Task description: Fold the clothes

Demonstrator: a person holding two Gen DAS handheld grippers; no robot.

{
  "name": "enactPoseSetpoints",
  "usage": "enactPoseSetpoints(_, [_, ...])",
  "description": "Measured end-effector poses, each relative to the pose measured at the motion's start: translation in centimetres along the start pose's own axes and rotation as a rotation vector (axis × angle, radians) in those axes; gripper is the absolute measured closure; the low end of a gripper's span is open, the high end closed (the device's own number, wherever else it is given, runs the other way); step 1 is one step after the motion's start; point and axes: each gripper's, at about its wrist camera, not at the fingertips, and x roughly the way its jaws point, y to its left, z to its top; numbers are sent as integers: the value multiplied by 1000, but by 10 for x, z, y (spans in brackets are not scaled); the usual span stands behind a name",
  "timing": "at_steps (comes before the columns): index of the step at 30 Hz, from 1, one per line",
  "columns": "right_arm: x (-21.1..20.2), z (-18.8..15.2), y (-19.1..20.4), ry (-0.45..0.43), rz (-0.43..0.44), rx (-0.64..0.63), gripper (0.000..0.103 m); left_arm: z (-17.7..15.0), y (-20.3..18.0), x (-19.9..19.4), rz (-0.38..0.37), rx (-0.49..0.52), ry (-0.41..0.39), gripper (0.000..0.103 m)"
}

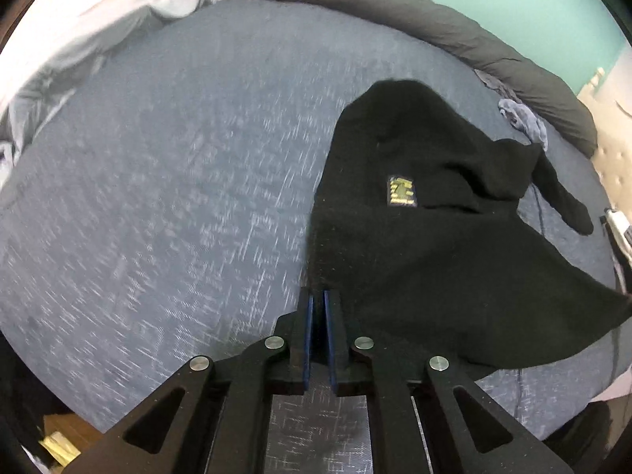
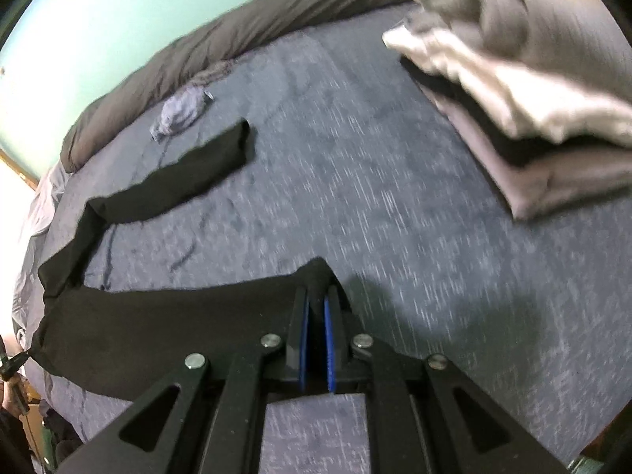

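A black long-sleeved garment (image 1: pixel 426 237) with a small yellow neck label (image 1: pixel 402 190) lies spread over the blue bedsheet (image 1: pixel 177 177). My left gripper (image 1: pixel 318 296) is shut on its near left corner. In the right wrist view the same black garment (image 2: pixel 158 312) stretches leftward, one sleeve (image 2: pixel 189 173) trailing toward the far side. My right gripper (image 2: pixel 316 292) is shut on a raised corner of the cloth, which bunches between the blue pads (image 2: pixel 328 339).
A stack of folded clothes (image 2: pixel 525 91), grey, cream and black, sits at the right of the bed. A dark duvet roll (image 1: pixel 454 35) lines the far edge, a small crumpled blue-grey cloth (image 2: pixel 179 112) beside it. Pale bedding (image 1: pixel 79 51) lies at the left.
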Motion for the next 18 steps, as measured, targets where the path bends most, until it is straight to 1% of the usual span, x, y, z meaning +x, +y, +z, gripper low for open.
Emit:
enactPoseSetpoints(2, [-6,10,1,-25,-4,3,97,6,-3,-8,10,12,-21,98])
enactPoseSetpoints(4, [-6,18,1,-36,-9,13,97,11,-1,-11,3,-5,-40,98])
enactPoseSetpoints(5, [-3,21,1,-32,-29,10,97,12,0,-10,8,-10,-38,98])
enactPoseSetpoints(10, [29,21,-5,30,-103,24,97,12,5,1,22,-31,-15,98])
enactPoseSetpoints(14, [56,18,-7,82,-161,10,97,12,9,13,30,-57,5,98])
enactPoseSetpoints(18, [72,17,-15,110,-182,23,97,14,12,23,43,-68,21,98])
